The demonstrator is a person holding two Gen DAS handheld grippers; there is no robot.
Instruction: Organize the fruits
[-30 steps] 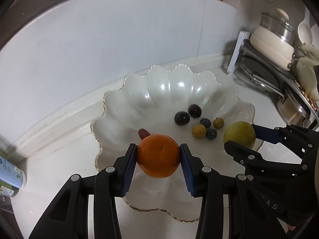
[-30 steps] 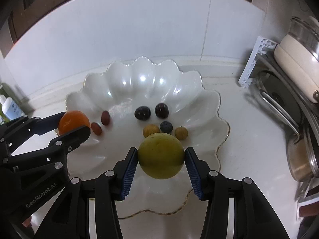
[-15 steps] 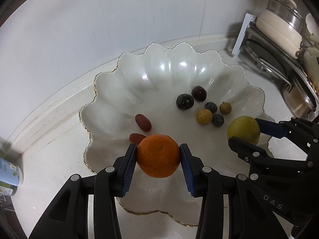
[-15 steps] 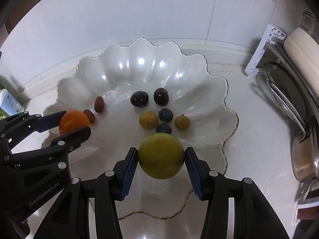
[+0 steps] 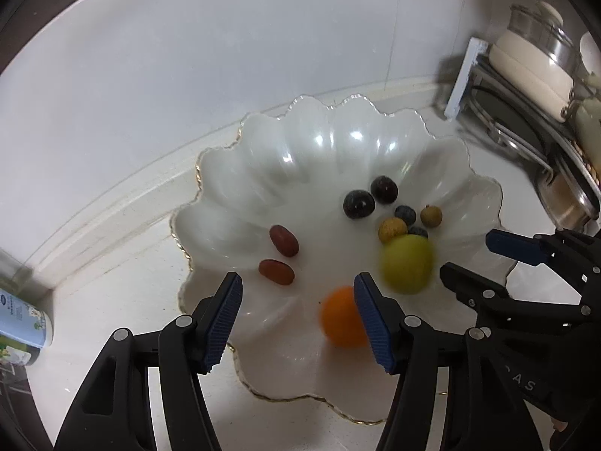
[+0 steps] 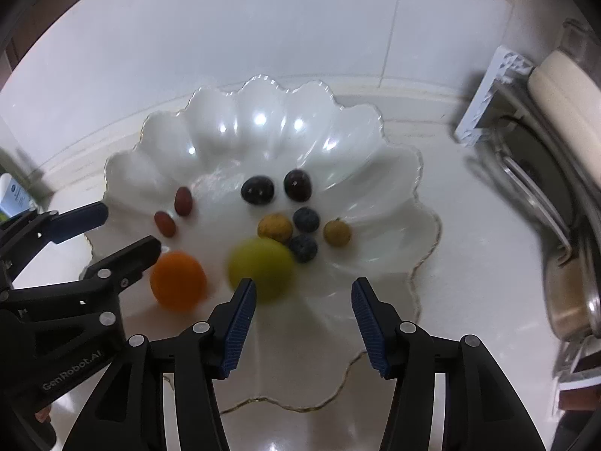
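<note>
White bench (image 5: 112,338) carries a scalloped bowl (image 5: 338,143) at frame centre. Left gripper (image 5: 296,319) released, empty; right gripper (image 6: 303,319) likewise. Orange (image 6: 178,280) and yellow-green fruit (image 6: 261,268) (both blurred) sit lower centre, inside the bowl.

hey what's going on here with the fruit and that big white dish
A person is sorting fruit into a scalloped white dish on a kitchen counter, with a two-finger gripper in each hand. Both the left gripper and the right gripper are open and empty. An orange and a yellow-green fruit look motion-blurred in the dish, apparently just let go. Smaller fruits lie there too: two dark plums, two blueberries, two small tan fruits and two red dates.
</note>
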